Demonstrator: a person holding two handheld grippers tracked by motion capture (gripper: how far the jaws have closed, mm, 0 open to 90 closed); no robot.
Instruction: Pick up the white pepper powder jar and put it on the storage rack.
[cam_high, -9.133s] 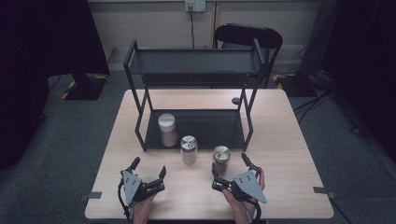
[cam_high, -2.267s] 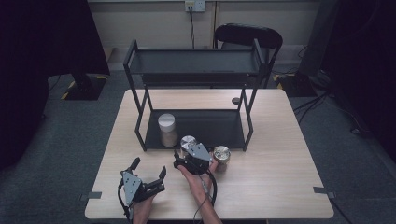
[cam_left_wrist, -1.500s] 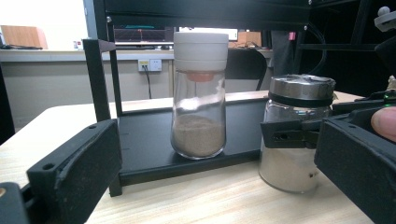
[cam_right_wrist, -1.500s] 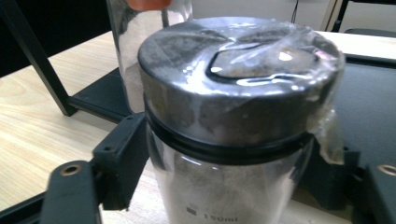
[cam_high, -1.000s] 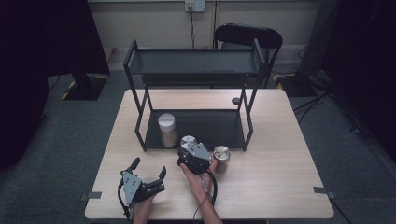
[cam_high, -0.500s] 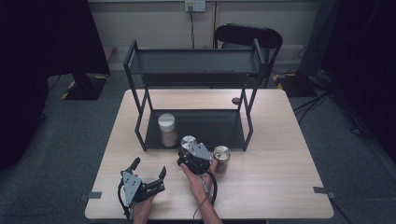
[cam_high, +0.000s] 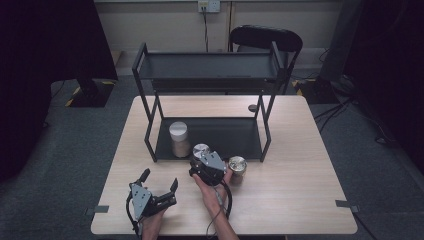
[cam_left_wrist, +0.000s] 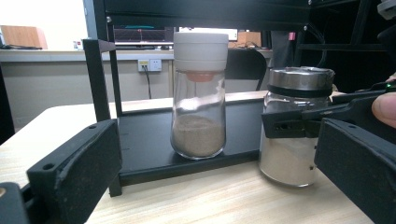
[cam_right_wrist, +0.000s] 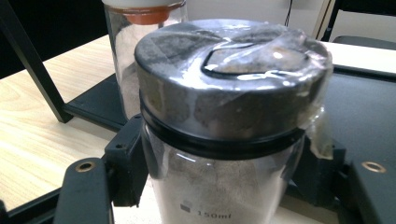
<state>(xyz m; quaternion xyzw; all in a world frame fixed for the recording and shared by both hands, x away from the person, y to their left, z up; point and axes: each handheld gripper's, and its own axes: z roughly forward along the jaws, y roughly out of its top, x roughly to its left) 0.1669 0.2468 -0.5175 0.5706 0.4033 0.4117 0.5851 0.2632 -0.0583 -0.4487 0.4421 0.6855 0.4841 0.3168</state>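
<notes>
The right hand-held gripper (cam_high: 200, 161) is clenched on the steel-lid jar (cam_right_wrist: 224, 116), which stands on the counter (cam_high: 300, 190) just in front of the rack's (cam_high: 210, 135) near edge. A white-lid jar (cam_left_wrist: 198, 93) stands just left on the rack shelf; a third jar (cam_high: 237, 166) stands just right. The left hand-held gripper (cam_high: 159, 183) rests released near the counter's near edge, with open counter to the right.

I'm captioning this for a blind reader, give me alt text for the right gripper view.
The right tongs grip a glass jar with a metal lid at its neck, both black jaws pressed against the glass. Behind stands a white-capped jar on the black rack's lower shelf.
</notes>
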